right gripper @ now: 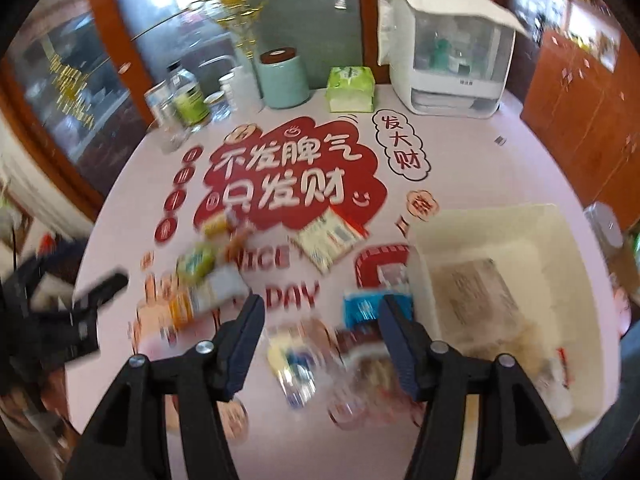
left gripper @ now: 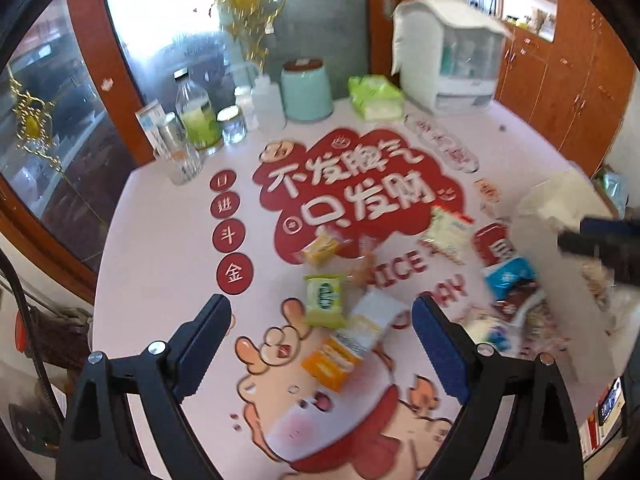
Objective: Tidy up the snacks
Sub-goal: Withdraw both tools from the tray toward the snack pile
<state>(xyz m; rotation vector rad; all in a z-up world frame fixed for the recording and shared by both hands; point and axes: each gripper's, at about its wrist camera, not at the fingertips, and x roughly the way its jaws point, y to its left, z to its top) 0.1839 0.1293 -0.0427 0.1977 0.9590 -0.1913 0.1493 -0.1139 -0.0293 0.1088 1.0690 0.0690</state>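
hovering, left gripper (left gripper: 322,330) spread wide, holding nothing, orange-white snack pack (left gripper: 352,344) lower centre between its fingers, long axis slanting up-right | right view: right gripper (right gripper: 322,326) apart, holding nothing, blurred packets (right gripper: 320,356) beneath, white bin (right gripper: 492,280) right

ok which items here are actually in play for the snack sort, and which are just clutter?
In play:
green snack packet
orange-and-white packet
yellow packet
blue packet
white bin

Clutter:
teal canister
tissue pack
white cabinet box
bottles and glasses
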